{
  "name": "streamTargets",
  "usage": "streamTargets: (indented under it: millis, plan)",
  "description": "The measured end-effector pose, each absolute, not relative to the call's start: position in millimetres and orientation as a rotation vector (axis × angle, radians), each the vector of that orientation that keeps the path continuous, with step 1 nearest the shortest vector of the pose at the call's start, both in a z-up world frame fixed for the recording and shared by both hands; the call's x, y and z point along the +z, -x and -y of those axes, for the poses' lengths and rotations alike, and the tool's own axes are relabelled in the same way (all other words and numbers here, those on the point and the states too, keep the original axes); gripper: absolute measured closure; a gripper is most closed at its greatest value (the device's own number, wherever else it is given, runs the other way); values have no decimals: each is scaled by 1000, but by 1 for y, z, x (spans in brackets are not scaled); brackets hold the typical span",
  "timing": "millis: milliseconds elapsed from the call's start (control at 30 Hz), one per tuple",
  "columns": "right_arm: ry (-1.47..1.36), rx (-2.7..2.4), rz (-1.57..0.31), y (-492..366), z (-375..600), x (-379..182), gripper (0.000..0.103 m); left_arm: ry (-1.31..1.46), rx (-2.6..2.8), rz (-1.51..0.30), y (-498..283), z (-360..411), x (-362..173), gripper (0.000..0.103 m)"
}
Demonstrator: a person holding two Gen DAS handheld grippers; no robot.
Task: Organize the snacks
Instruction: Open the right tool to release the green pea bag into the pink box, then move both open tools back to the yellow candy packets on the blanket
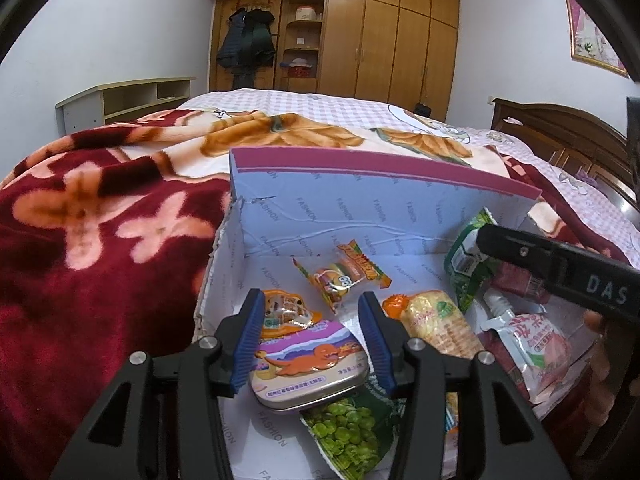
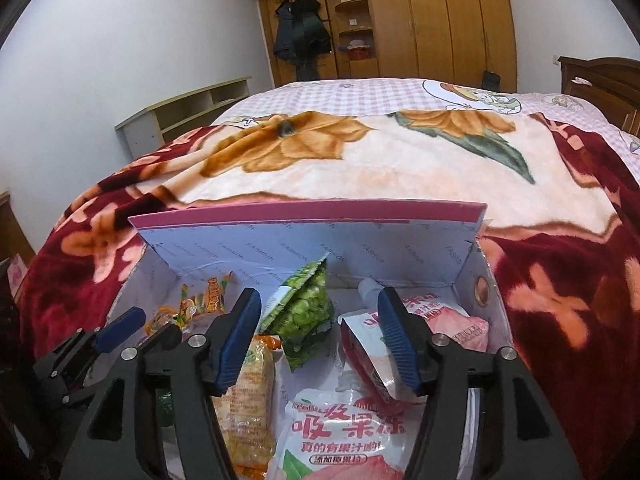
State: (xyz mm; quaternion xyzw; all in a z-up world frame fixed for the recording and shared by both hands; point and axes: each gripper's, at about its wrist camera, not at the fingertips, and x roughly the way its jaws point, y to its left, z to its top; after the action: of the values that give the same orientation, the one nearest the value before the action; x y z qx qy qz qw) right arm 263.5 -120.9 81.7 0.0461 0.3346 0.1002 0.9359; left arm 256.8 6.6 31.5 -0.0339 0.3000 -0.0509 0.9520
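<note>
An open cardboard box (image 1: 320, 208) (image 2: 312, 240) with a pink-edged lid sits on the bed and holds several snacks. My left gripper (image 1: 312, 322) is open over the box, its fingers either side of a metal tin (image 1: 308, 368) with an orange dinosaur picture. A green pea packet (image 1: 348, 432) lies under the tin. My right gripper (image 2: 318, 320) is open and empty above a green pea packet (image 2: 306, 308), a yellow cracker pack (image 2: 248, 396) and jelly pouches (image 2: 352, 432). The right gripper also shows in the left wrist view (image 1: 560, 268).
A red and cream floral blanket (image 1: 100, 240) (image 2: 560, 280) surrounds the box. A brown wooden headboard (image 1: 560, 136) stands at the right. A wardrobe (image 1: 380, 32) and a low shelf (image 1: 124, 100) stand beyond the bed.
</note>
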Motion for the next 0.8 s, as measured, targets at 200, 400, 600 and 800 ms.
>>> streamTargets:
  millis: [200, 400, 600, 800]
  plan:
    - [-100, 215, -660, -247, 125, 90, 31, 74, -116, -603, -255, -6, 32, 50]
    - [-131, 217, -637, -224, 135, 99, 30, 73, -113, -602, -253, -6, 32, 50]
    - [-151, 219, -628, -191, 141, 101, 30, 82, -117, -607, -247, -4, 35, 43]
    - [-189, 223, -620, -159, 147, 100, 30, 63, -98, -629, -236, -2, 41, 37]
